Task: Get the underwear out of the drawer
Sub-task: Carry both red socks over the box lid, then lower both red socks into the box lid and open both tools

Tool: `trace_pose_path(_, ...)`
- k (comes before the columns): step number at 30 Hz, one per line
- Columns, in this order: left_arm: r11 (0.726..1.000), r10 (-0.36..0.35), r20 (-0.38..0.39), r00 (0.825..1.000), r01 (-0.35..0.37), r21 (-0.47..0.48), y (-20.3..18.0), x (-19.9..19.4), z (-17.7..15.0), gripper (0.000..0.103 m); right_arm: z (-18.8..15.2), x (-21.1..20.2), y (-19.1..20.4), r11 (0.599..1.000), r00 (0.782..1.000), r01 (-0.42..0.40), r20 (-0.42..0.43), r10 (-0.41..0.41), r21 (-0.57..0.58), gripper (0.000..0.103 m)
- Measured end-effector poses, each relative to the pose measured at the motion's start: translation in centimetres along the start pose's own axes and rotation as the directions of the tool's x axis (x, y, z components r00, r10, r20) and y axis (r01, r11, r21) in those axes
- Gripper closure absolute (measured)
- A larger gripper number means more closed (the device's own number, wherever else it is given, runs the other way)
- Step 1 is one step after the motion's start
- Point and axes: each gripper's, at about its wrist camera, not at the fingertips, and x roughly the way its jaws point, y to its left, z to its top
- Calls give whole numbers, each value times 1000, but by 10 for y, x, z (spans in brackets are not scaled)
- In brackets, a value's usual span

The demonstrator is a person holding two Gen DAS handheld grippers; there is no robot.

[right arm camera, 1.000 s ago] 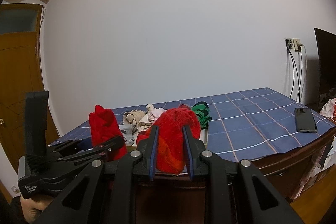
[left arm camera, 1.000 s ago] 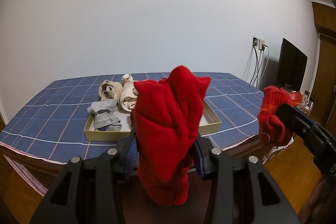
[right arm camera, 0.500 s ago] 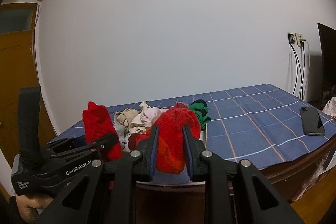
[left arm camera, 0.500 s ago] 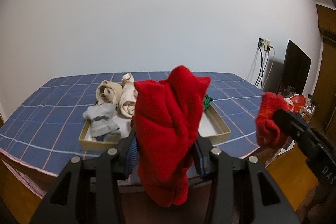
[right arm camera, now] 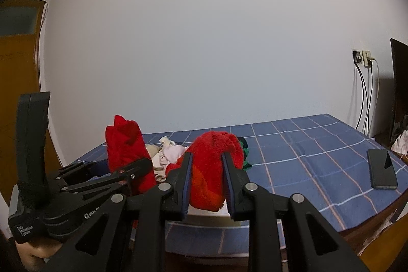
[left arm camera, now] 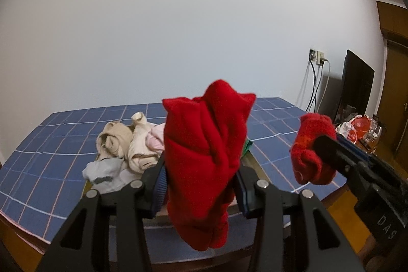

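The bench [right arm camera: 318, 144], covered in a blue checked cloth, carries the shallow drawer [left arm camera: 257, 165], whose near rim is largely masked by both tools, so its full outline and remaining contents cannot be confirmed. The left gripper [left arm camera: 201, 185] is clenched on a large red garment [left arm camera: 204, 157], held clear above the drawer; the right gripper [right arm camera: 206, 185] is clenched on a smaller red bundle [right arm camera: 214, 170], also lifted clear. Risk one: the large red garment hangs well below the jaws, and its loose lower end could drag across the drawer rim or the bench edge and pull free. Risk two: the red bundle sits in a narrow pinch, and a quick swing could let it slip. Risk three: the two tools sit close side by side and could knock together. The beige pieces [left arm camera: 119, 142], the grey piece [left arm camera: 107, 172] and the pink piece [left arm camera: 155, 139] lie in the drawer; a green piece [right arm camera: 246, 153] is mostly hidden behind the red cloth. The phone [right arm camera: 382, 168] lies well apart near the bench edge. Whether each red item is underwear cannot be told.
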Motion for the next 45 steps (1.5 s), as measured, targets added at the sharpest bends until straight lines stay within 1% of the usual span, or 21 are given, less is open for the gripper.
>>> trace_pose_path(5, 1000, 4, -5, 1000, -4, 0, -3, 12, 2, 59, 0, 15, -3, 1000, 1000, 12, -17, -12, -15, 78)
trace_pose_path(10, 1000, 4, -11, 1000, -5, -15, -5, 23, 9, 59, -2, 29, -9, 1000, 999, 22, -43, -22, 0, 78)
trace_pose_path(13, 1000, 7, -6, 1000, -7, 2, -12, 32, 13, 59, -2, 36, -13, 1000, 998, 27, -51, -26, 10, 78)
trace_pose_path(22, 1000, 13, -25, 1000, -13, 9, -19, 51, 18, 59, -5, 50, -16, 999, 996, 36, -86, -35, 5, 78)
trace_pose_path(30, 999, -31, -70, 997, 29, -25, -4, 76, 16, 59, -9, 65, -19, 999, 992, 43, -117, -40, 22, 78)
trace_pose_path(36, 997, -34, -117, 993, 26, -68, 12, 91, 11, 59, -16, 82, -22, 999, 986, 43, -160, -38, 28, 78)
trace_pose_path(41, 998, -43, -151, 988, 34, -60, 7, 105, 5, 59, -21, 96, -21, 1000, 981, 24, -191, -19, 21, 78)
trace_pose_path(45, 998, -35, -183, 983, 26, -53, 4, 120, 1, 59, -24, 107, -22, 1000, 977, 24, -212, -21, 13, 78)
